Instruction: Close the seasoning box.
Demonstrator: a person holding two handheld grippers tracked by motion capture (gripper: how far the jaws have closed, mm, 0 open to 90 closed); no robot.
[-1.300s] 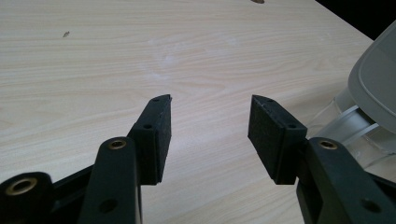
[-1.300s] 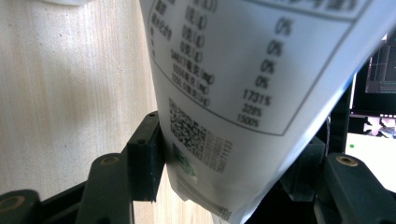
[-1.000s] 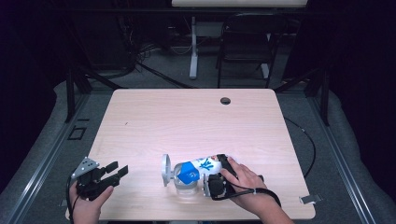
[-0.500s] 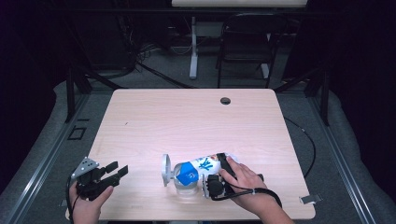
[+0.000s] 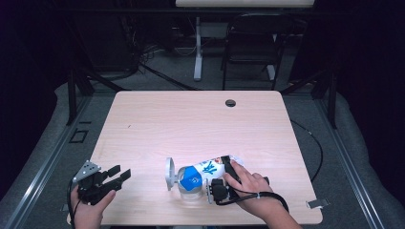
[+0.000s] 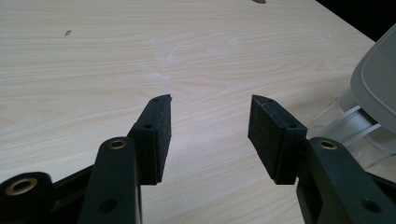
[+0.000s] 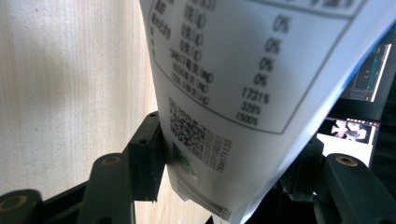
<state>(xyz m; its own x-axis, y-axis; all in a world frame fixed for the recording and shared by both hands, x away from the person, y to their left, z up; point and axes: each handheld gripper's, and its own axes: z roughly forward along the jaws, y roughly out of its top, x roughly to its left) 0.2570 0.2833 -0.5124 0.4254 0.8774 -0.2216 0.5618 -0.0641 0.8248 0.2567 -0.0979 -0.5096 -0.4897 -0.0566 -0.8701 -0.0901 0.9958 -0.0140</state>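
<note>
The white-and-blue pouch [image 5: 206,168] is seen lying near the front edge of the light wooden table [image 5: 191,119], right of centre, in the high view. Its blue-printed end is set into the mouth of a clear jar [image 5: 188,183] that lies on its side, and a grey lid [image 5: 169,173] stands on edge just left of the jar. The pouch is held between the jaws of the right gripper [image 5: 223,180], which is grasped by the right hand [image 5: 248,188] directly to the right of the pouch; a black cable [image 5: 272,195] is looped around the wrist. In the right gripper view, the pouch's white back panel [image 7: 243,93], printed with a nutrition table and a square code, is seen rising from between the two black jaws, which are pressed against its lower edges on both sides, with the table surface [image 7: 70,70] visible to the left.

The left gripper [image 5: 114,177] is held by the left hand [image 5: 88,210] at the table's front left corner, well apart from the pouch and jar. Its jaws are spread wide with nothing between them, as shown in the left gripper view [image 6: 209,128], where bare wood is seen in the gap. At the right edge of that view, the grey lid [image 6: 378,79] and part of the clear jar [image 6: 345,126] are visible. A small dark round hole [image 5: 230,103] is found near the far edge of the table.
</note>
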